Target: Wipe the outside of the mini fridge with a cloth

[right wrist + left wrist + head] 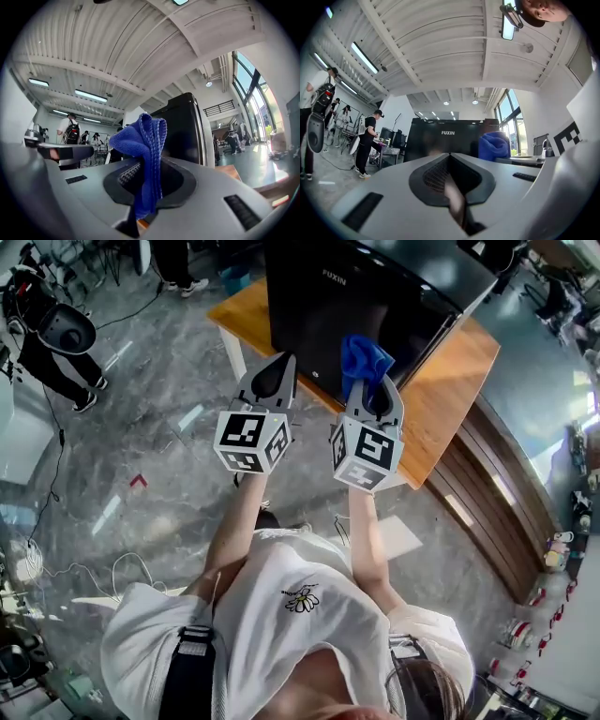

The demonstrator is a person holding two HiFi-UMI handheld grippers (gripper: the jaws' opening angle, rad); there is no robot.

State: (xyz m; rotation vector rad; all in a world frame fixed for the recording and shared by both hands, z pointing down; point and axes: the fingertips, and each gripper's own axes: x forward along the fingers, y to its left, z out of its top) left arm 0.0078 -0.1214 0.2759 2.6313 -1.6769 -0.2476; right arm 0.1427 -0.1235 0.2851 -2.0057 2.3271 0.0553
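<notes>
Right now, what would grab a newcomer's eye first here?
The blue cloth, pinched in the right tool, stands out brightly against the black mini fridge just ahead of it. The mini fridge sits on a wooden table. The left tool, shut and empty, is held up alongside the right.

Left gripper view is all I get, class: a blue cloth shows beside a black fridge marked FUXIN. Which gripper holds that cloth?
Observer: The right gripper; the right gripper view shows its fingers shut on the bunched blue knitted cloth.
Operator: What does the fridge stand on?
Observer: In the head view, the glossy black box-shaped mini fridge stands on an orange-brown wooden table.
Operator: And where is my own gripper?
Observer: The left gripper is level with the right one, both pointing at the fridge.
</notes>
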